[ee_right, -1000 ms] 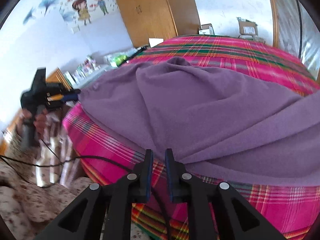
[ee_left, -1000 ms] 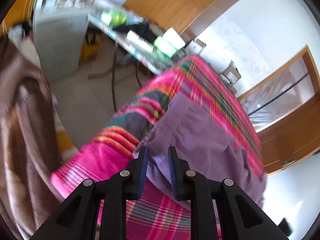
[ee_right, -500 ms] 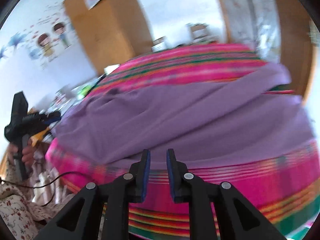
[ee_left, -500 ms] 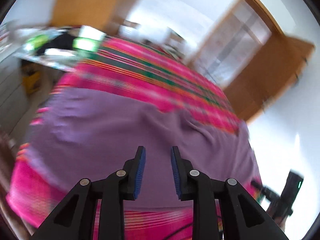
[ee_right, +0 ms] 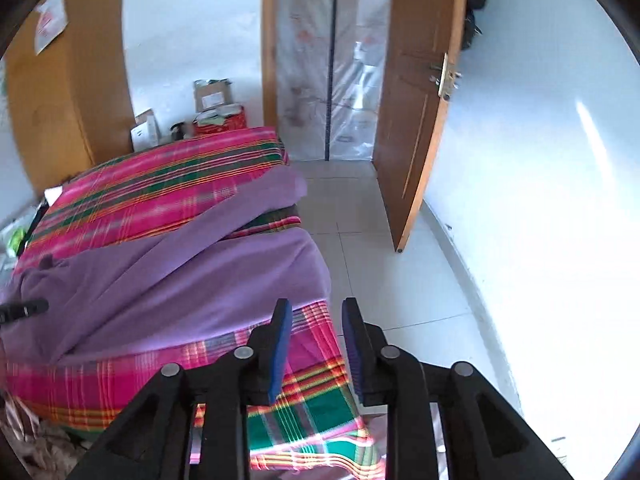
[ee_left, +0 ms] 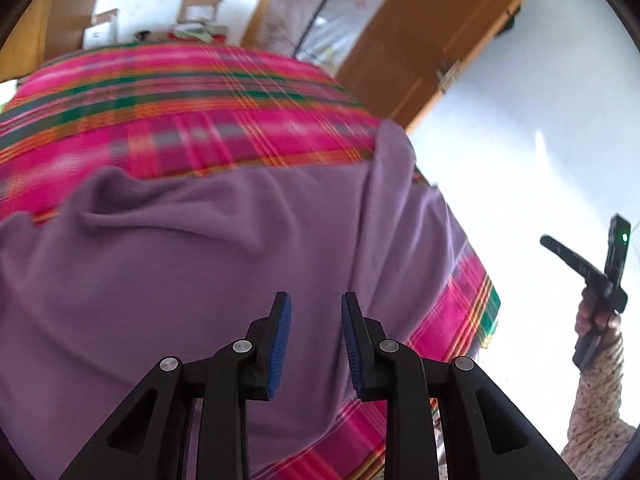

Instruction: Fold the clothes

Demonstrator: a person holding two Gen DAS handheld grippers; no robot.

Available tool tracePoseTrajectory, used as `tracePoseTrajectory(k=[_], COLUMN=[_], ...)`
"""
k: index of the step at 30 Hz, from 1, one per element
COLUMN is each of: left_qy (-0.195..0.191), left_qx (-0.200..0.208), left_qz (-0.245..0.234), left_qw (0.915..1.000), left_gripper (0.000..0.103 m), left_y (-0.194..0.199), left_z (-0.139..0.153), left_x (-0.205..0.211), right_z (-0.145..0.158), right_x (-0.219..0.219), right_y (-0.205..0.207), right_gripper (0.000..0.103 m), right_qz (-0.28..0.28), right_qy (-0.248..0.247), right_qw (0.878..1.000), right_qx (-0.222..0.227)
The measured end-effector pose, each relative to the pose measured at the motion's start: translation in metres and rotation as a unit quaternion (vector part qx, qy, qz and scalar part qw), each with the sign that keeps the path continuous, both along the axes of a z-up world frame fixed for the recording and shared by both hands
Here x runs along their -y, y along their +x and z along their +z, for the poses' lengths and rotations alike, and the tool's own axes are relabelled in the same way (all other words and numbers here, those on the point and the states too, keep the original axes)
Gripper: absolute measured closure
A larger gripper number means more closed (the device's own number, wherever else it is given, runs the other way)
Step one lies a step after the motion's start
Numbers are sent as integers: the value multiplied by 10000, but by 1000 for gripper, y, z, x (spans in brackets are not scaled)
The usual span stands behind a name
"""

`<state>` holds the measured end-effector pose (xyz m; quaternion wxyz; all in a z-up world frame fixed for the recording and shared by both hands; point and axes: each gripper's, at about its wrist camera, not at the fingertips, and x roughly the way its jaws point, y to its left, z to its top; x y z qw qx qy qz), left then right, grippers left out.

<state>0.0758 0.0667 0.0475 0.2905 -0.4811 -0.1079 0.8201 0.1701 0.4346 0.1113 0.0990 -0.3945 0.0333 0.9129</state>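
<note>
Left wrist view is showing the purple cloth (ee_left: 224, 280) lying soft and floppy on the bed (ee_left: 180, 108); grabbing a corner looks best. Both the left gripper (ee_left: 316, 338) and the right gripper (ee_right: 314, 340) are standing apart, empty, the right one having just been opening.

- The left wrist view looks down along its fingers (ee_left: 280, 332) from close above the purple cloth (ee_left: 208, 272) on the plaid bed (ee_left: 180, 120), towards the door (ee_left: 440, 32).
- The right wrist view looks from farther back, past the bed's corner (ee_right: 312, 360), to the door (ee_right: 416, 100) and floor (ee_right: 360, 208).
- Both views share cloth, bed and door.
</note>
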Motion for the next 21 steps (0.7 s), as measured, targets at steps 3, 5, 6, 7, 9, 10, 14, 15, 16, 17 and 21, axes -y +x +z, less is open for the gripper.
tracePoseTrajectory(k=[3,5,6,7,9,10,14,15,16,17,21], left_qy=[-167,-341,-394,-423,-451,-511,-645,-629,-626,-626,-599], left_qx=[36,93,125,151,147,89,-84,-77,-68,-59,-119], left_qz=[-162,-205,-200,-191,-200,-220,-321,-348,-362,-375,-472], left_qw=[9997,9992,9989,9988,9987,9984,9974,9974,9974,9973,9970], left_gripper=[76,76,76,76,76,76,76,76,76,76,76], left_y=[-1,-2,-5,-5,-5,-4,-5,-7,-8,-10,-13], left_z=[-6,-12,-14,-17,-20,-21,-22,-23,-24,-25,-26], left_x=[-16,-22,-24,-25,-27,-29,-39,-40,-40,-41,-42], right_z=[-29,-48,-54,-59,-66,-69,-72,-72,-73,-73,-79], right_x=[14,29,34,39,49,58,80,83,86,89,100], right_y=[-27,-56,-69,-82,-102,-114,-155,-163,-172,-180,-210], right_gripper=[74,74,74,74,74,74,74,74,74,74,67], right_qz=[115,258,359,461,653,759,895,881,867,845,702], right_qy=[-232,-380,-529,-678,-870,-888,-905,-932,-960,-980,-635], right_qw=[9995,9987,9976,9963,9937,9928,9914,9913,9911,9910,9944], right_qx=[186,233,248,262,282,279,289,302,314,334,477])
